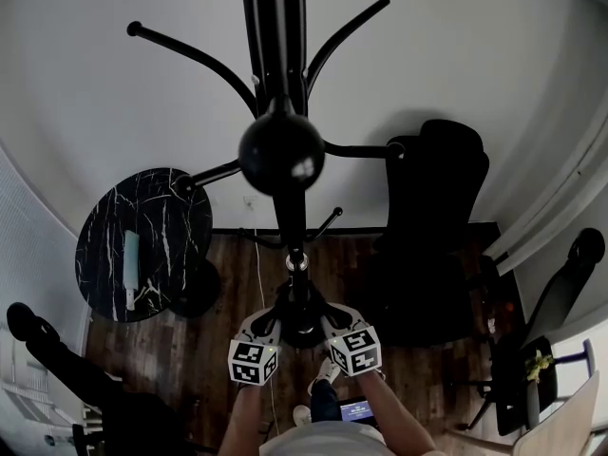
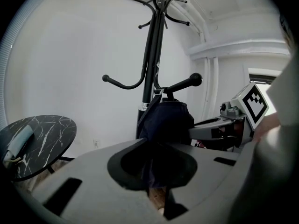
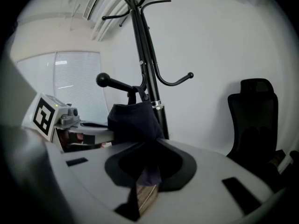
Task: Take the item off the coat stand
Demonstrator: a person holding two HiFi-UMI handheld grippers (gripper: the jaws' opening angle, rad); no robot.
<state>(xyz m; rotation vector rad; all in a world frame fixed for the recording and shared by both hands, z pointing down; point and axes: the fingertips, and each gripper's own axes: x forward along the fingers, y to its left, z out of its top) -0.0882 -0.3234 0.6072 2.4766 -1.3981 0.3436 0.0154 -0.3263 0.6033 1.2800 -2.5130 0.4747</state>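
A black coat stand (image 1: 281, 150) rises in front of me, its pole (image 2: 152, 64) against the white wall. A dark navy bag (image 2: 168, 120) hangs by its strap from a low knobbed hook (image 3: 103, 81). In the head view the bag (image 1: 302, 313) is a dark shape by the pole, between my two grippers. My left gripper (image 2: 156, 190) is shut on the bag's lower fabric from one side. My right gripper (image 3: 147, 181) is shut on the bag (image 3: 133, 120) from the other side. Each gripper shows in the other's view, with its jaws against the bag.
A round black marble table (image 1: 142, 240) with a pale object on it stands at the left. A black office chair (image 1: 432, 217) stands at the right, by the wall. More chairs sit at the far right (image 1: 560, 293). The floor is dark wood.
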